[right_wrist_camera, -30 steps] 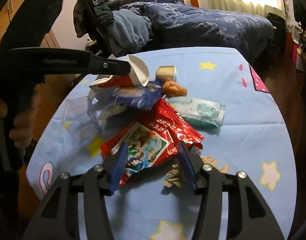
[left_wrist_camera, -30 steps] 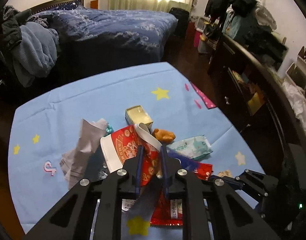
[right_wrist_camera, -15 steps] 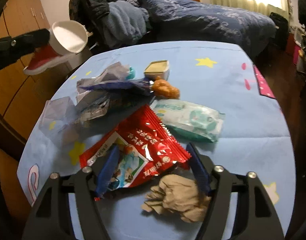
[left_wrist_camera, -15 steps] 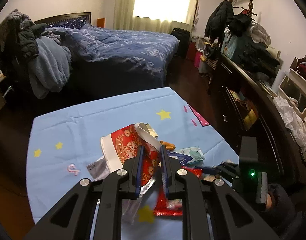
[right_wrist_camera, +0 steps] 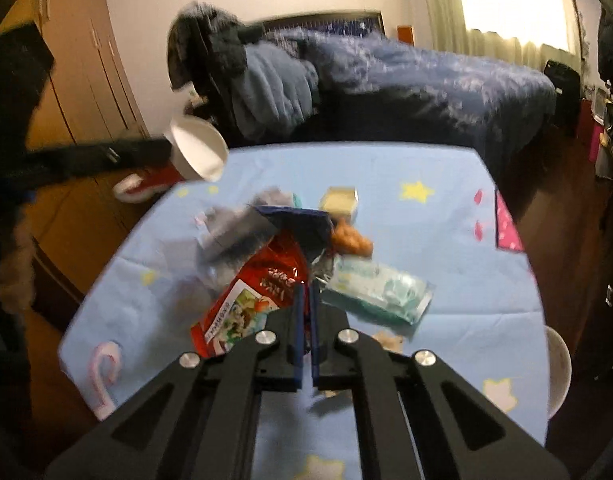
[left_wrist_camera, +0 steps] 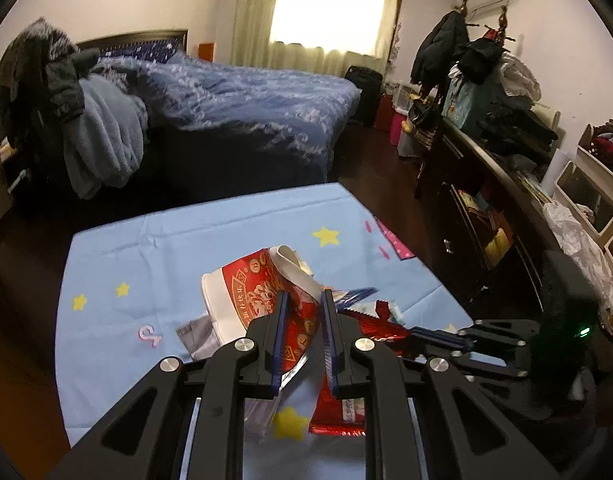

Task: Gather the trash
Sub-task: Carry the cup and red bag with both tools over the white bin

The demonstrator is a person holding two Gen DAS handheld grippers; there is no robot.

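Left wrist view is showing the left gripper [left_wrist_camera: 302, 300] clamping its blue-padded fingers [left_wrist_camera: 280, 320] on the wall of a crushed red paper cup [left_wrist_camera: 258, 292], which is lying on its side in the grip above the light blue star-print tablecloth [left_wrist_camera: 146, 248]. Right wrist view is showing the same cup [right_wrist_camera: 196, 152] hanging over the table's left edge, white mouth facing the camera. The right gripper [right_wrist_camera: 305, 292] is pinching the edge of a red snack wrapper [right_wrist_camera: 250, 300], its fingers nearly touching. Beside the wrapper a green wet-wipe pack [right_wrist_camera: 376, 296] is lying flat, with an orange food scrap [right_wrist_camera: 350, 238] and a dark blue wrapper [right_wrist_camera: 302, 226] just behind it, and a small yellowish tub [right_wrist_camera: 338, 200] farther back. A blue-quilted bed [left_wrist_camera: 246, 100] is standing behind the table.
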